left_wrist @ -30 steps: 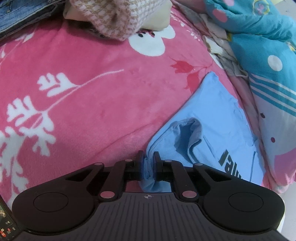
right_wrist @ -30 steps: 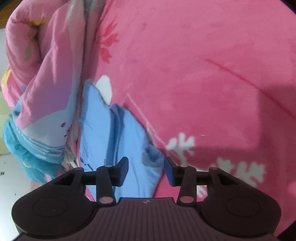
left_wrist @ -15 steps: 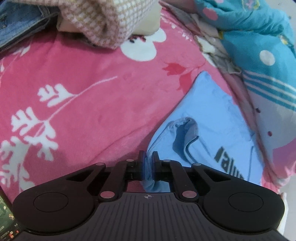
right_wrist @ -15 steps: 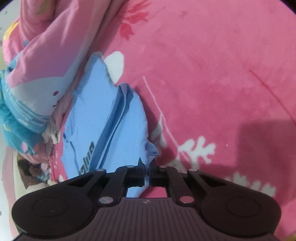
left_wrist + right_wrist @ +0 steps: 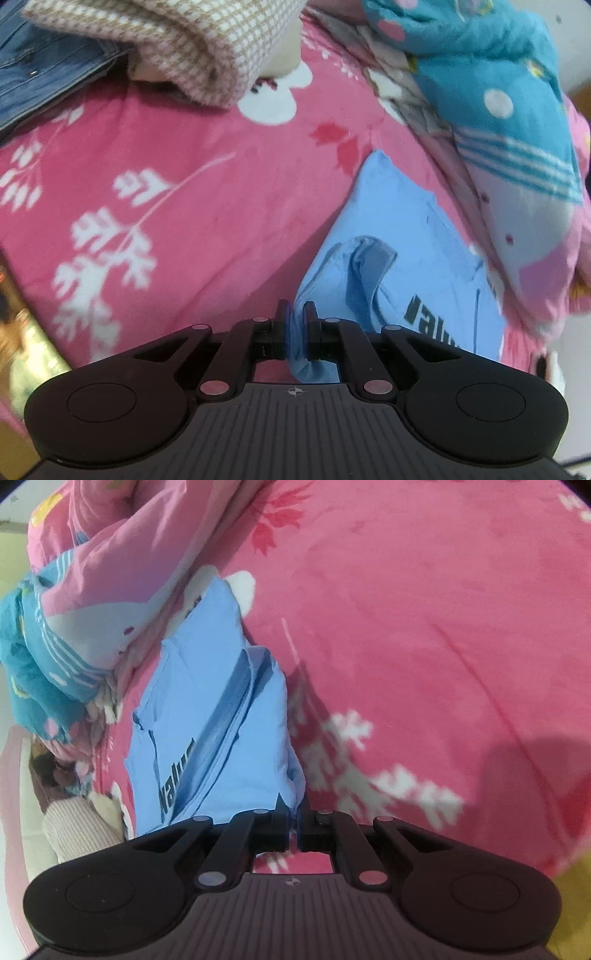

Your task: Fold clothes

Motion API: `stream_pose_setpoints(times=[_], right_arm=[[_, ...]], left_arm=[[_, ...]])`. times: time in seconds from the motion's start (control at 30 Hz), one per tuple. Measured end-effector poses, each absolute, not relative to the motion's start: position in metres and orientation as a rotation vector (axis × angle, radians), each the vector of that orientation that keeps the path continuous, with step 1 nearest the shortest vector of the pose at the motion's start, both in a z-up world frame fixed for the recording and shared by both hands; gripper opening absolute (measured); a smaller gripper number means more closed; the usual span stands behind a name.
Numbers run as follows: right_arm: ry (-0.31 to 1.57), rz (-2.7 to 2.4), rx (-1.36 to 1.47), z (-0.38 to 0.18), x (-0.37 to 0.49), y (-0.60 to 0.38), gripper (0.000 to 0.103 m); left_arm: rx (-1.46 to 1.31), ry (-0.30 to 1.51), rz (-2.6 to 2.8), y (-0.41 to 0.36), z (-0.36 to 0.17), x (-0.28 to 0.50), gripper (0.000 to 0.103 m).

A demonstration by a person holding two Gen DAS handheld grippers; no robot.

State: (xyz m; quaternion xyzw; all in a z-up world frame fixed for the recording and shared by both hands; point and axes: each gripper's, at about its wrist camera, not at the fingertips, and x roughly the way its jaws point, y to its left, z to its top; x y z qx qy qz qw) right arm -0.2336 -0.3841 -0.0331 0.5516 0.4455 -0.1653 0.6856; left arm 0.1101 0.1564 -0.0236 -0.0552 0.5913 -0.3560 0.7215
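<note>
1. A light blue T-shirt (image 5: 402,236) lies partly folded on a pink fleece blanket (image 5: 207,206), against the bunched pink-and-teal quilt (image 5: 517,140) along the blanket's edge.
2. The left gripper (image 5: 294,317) has its jaws pinched tight on a bunched edge of the shirt.
3. The right gripper (image 5: 294,810) is likewise clamped narrow on a thin corner of the same shirt (image 5: 221,716).
4. Judged step: both near corners are gripped for a fold.
5. Next move likely calls for lifting both corners evenly and carrying them across toward the quilt side, keeping the cloth taut.
6. The shirt is thin, limp cotton with dark printed lettering; the blanket is plush with white leaf prints.
</note>
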Motion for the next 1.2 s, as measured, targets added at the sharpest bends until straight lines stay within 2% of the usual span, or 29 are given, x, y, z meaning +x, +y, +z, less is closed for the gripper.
stream_pose_setpoints(times=[0.23,0.4,0.5,0.53,0.57,0.6,0.63,0.67,0.83,1.1,1.2], right_arm=[[1.164,-0.413,1.215,-0.03,-0.296,-0.371,0.002],[1.243,-0.431,1.161,-0.056,-0.303,-0.369,0.003],[1.336,-0.455,1.08,-0.069,-0.29,-0.371,0.01],[1.362,-0.457,1.052,-0.071,-0.286,-0.371,0.016],[1.366,-0.468,1.032,-0.067,-0.286,-0.372,0.024],[1.359,-0.483,1.022,-0.061,-0.289,-0.373,0.028],[1.351,-0.5,1.013,-0.054,-0.292,-0.375,0.034],[1.343,-0.516,1.004,-0.048,-0.295,-0.377,0.035],[1.288,-0.557,0.969,-0.02,-0.296,-0.383,0.035],[1.249,-0.417,0.943,-0.012,-0.222,-0.37,0.035],[1.25,-0.423,0.964,-0.015,-0.208,-0.371,0.035]], left_arm=[[-0.065,1.432,-0.711,0.21,-0.027,0.075,0.004],[0.007,1.484,-0.705,0.216,-0.053,0.062,0.006],[0.036,1.501,-0.695,0.206,-0.061,0.066,0.009],[0.048,1.483,-0.702,0.205,-0.058,0.067,0.01],[0.059,1.465,-0.707,0.204,-0.054,0.069,0.013],[0.066,1.445,-0.704,0.205,-0.048,0.071,0.017],[0.068,1.426,-0.696,0.206,-0.042,0.074,0.024],[0.066,1.402,-0.69,0.208,-0.037,0.076,0.028],[0.041,1.273,-0.817,0.193,-0.011,0.076,0.029],[0.068,1.357,-0.985,0.138,-0.023,0.07,0.029],[0.098,1.334,-1.019,0.129,-0.023,0.067,0.029]])
